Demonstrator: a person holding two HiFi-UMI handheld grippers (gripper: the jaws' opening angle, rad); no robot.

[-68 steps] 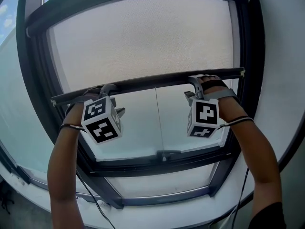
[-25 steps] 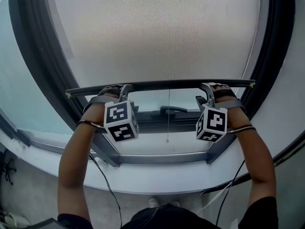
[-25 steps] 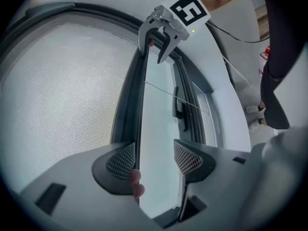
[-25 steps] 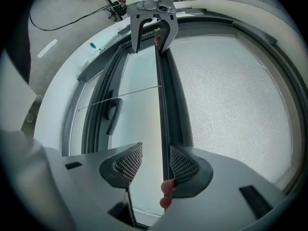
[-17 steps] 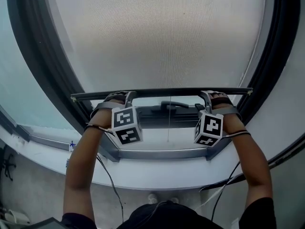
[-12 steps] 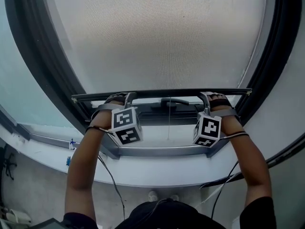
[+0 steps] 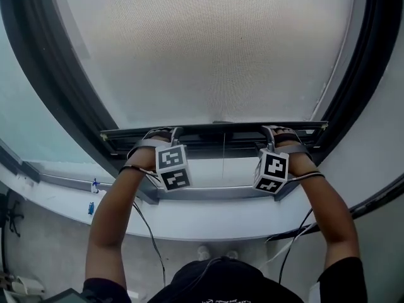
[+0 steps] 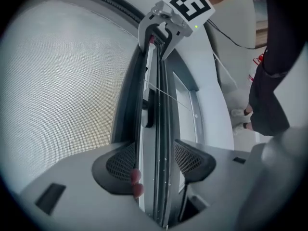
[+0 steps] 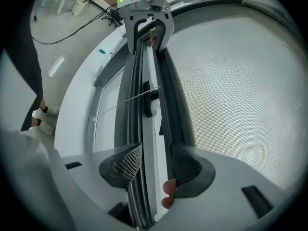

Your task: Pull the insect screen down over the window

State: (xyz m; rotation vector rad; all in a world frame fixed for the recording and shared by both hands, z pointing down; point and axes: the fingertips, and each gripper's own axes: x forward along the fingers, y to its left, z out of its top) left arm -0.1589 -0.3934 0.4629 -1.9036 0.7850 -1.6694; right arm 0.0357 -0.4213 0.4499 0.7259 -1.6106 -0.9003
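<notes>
In the head view, the insect screen [image 7: 208, 49] hangs over nearly the whole pane inside the dark window frame [image 7: 53, 87]. Its bottom bar [image 7: 214, 130] lies low, close above the white sill [image 7: 208, 223]. The left gripper [image 7: 169, 132] grasps the bar near its left end and the right gripper [image 7: 270, 131] near its right end. A thin pull cord [image 7: 223, 160] hangs between them.

In the left gripper view, the two padded jaws are closed against either side of the bottom bar [image 8: 161, 129], which runs straight away to the right gripper [image 8: 161, 22] at its far end. The screen mesh [image 8: 62, 81] fills the left side.

In the right gripper view, the jaws likewise clamp the bar [image 9: 137, 129] from both sides. The left gripper [image 9: 147, 18] sits at the far end and the mesh [image 9: 240, 90] spreads to the right.
</notes>
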